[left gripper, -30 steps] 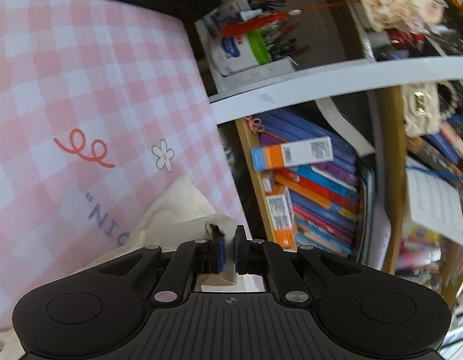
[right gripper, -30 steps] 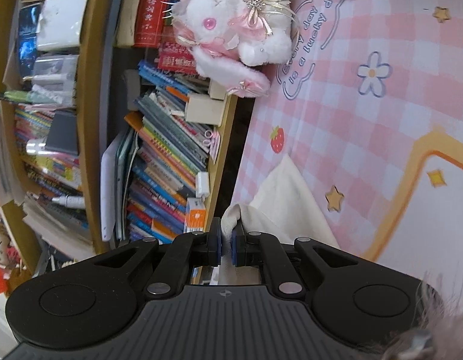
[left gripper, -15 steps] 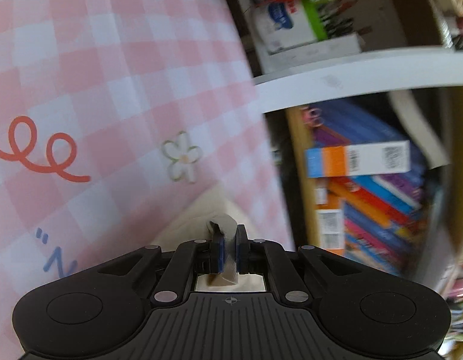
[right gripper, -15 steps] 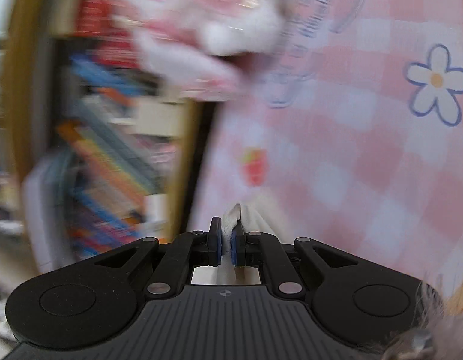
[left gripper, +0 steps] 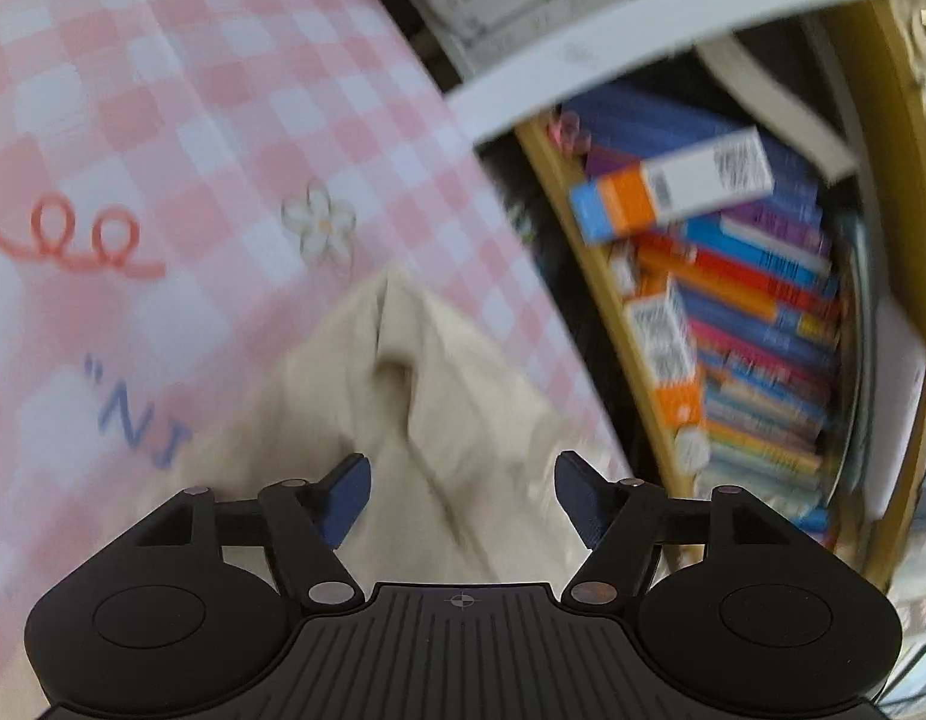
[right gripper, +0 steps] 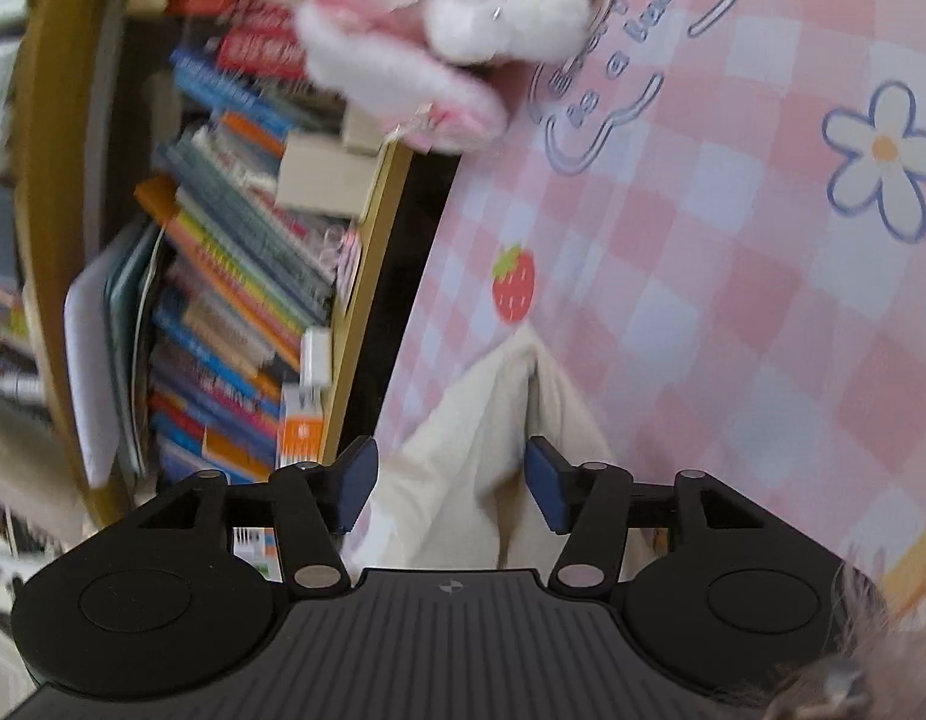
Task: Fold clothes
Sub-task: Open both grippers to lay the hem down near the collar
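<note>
Lying slack on the pink checked bench (left gripper: pixel 163 108), the cream garment (left gripper: pixel 439 396) is what you have under both tools – a soft, light cloth that bunches into ridges and will slump wherever nothing supports it. In the left wrist view one raised fold runs up the middle of it toward the printed flower; in the right wrist view its peaked end (right gripper: pixel 511 396) sits just below the little strawberry print, near the bench edge. Your left gripper (left gripper: pixel 460 495) has just been opening and now stands with its jaws apart, the cloth lying between them but the blue pads off it. Your right gripper (right gripper: pixel 451 480) has done the same – jaws apart, the cream fold between and beneath them, nothing pinched.

Judging from how it lies, this fabric will not slide stiffly or hold a crease unaided, so take it by a corner or a hem edge, not the loose middle, and catch all layers of the fold or the lower one will drag behind. Keep both holds level with each other so the fold lands straight. Beyond the bench edge stand crowded bookshelves (left gripper: pixel 733 312), and a pink-and-white plush toy (right gripper: pixel 439 30) sits at the far corner in the right wrist view – well clear of the cloth
</note>
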`<move>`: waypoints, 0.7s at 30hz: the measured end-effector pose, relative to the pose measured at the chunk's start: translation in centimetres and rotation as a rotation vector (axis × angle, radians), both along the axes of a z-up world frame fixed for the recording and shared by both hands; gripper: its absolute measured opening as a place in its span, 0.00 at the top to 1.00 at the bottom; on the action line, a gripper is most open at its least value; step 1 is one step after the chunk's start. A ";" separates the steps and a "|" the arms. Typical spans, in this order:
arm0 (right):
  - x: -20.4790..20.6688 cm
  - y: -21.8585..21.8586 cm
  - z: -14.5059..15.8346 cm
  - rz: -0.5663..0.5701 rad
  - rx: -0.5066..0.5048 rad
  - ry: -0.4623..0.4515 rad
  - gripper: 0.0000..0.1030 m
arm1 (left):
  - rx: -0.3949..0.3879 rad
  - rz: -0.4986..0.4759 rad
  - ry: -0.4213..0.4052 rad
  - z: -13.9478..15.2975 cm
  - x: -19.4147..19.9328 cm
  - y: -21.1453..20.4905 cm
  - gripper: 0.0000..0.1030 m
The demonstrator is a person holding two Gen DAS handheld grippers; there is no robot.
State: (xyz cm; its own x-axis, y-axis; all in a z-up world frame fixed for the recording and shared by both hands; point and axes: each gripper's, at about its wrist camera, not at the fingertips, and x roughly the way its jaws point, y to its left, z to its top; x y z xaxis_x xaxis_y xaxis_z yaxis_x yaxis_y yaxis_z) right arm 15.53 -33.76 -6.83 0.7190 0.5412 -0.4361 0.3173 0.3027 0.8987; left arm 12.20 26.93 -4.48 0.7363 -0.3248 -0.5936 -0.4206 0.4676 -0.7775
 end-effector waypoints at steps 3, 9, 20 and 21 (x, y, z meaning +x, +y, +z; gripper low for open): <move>-0.1 0.8 -0.1 0.053 -0.007 0.011 0.49 | -0.014 -0.038 -0.002 -0.2 1.0 -0.7 0.34; 5.4 0.3 0.6 0.007 -0.025 -0.032 0.53 | -0.102 0.129 -0.098 2.2 4.9 1.8 0.34; 2.9 0.0 -0.1 0.029 -0.035 0.000 0.49 | 0.142 -0.030 -0.020 2.9 0.8 -0.8 0.24; 2.1 0.1 -0.4 0.037 -0.037 0.010 0.49 | 0.168 -0.055 -0.018 2.7 0.2 -1.6 0.24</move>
